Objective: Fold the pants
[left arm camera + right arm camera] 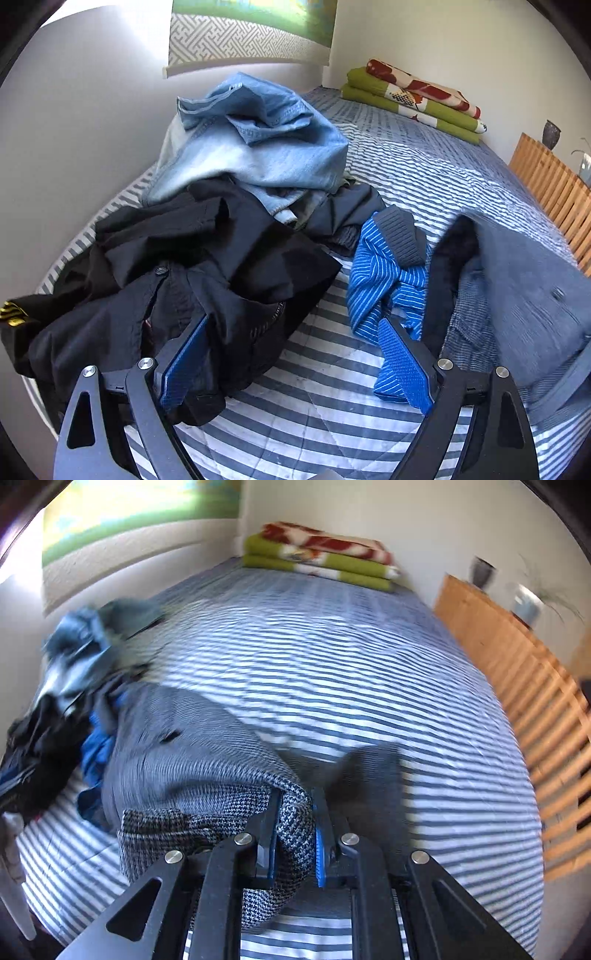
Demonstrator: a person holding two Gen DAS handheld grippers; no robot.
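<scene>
Right tool [295,834], low over the striped bed [332,672], jaws closed on a bunched edge of the grey houndstooth pants [207,760]; the pants trail leftward across the bed toward the clothing pile. Left tool [291,354], jaws spread wide and holding nothing, poised above the bed between a black garment [192,258] and a blue striped garment [384,284]. Light blue jeans [258,147] top the pile. Folded blankets [321,557] lie at the bed's far end.

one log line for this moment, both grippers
fold pants | right gripper shut on grey pants | left gripper open, over striped bedspread
</scene>
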